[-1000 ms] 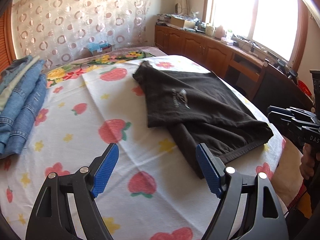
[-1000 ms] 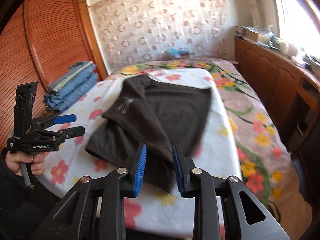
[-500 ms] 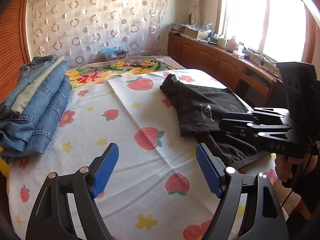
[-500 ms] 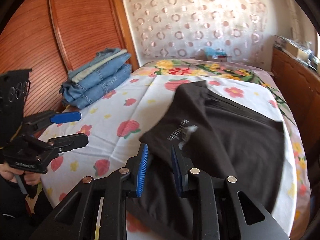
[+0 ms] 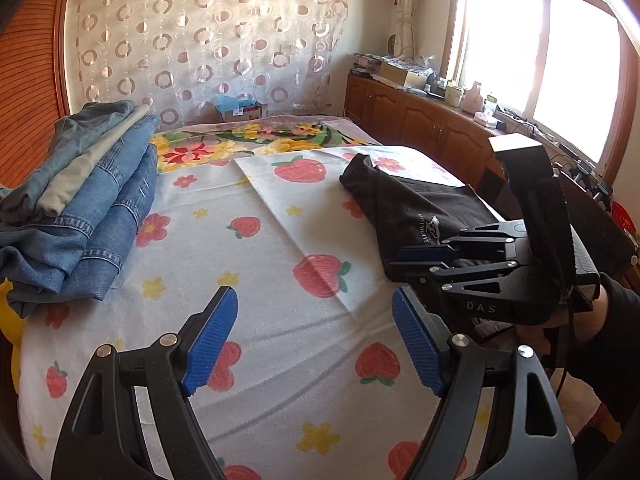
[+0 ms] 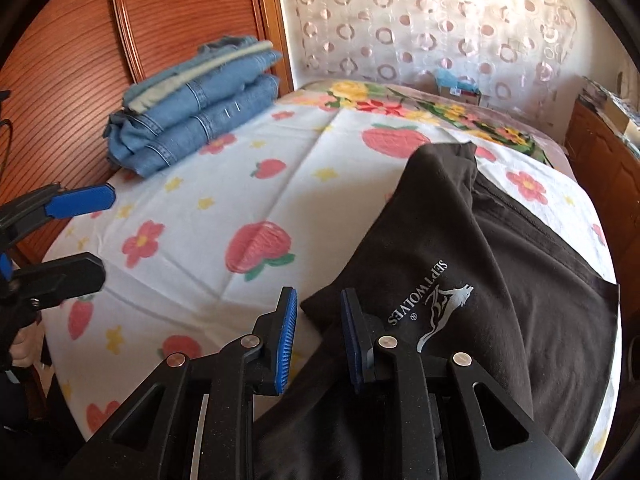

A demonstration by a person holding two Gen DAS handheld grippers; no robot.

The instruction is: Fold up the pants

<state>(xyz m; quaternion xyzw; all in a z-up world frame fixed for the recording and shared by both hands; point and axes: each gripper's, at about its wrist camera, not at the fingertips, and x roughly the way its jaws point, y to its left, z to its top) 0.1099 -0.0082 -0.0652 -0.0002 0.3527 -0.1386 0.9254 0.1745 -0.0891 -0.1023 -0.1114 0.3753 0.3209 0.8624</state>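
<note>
Black pants point(image 5: 404, 208) with a white wolf logo lie partly folded on the right side of the strawberry sheet point(image 5: 280, 240). In the right wrist view the pants point(image 6: 500, 264) fill the lower right. My right gripper point(image 6: 319, 294) hovers low over their near left corner. Its jaws stand narrowly apart, with the cloth's corner and a strip of sheet showing in the gap. The left wrist view shows that right gripper point(image 5: 398, 262) held by a hand point(image 5: 592, 320) at the bed's right edge. My left gripper point(image 5: 314, 296) is wide open above bare sheet, also seen as the left gripper point(image 6: 86, 236).
A stack of folded jeans point(image 5: 80, 208) sits at the bed's far left, next to a ribbed wooden panel point(image 6: 180, 20). Wooden cabinets point(image 5: 420, 120) run under the window on the right. A floral cover point(image 5: 248, 140) lies beyond the sheet.
My right gripper has swung left and down to the pants' near left corner, and its jaws have narrowed. The left gripper drifted slightly, bringing the jeans stack further into its view.
</note>
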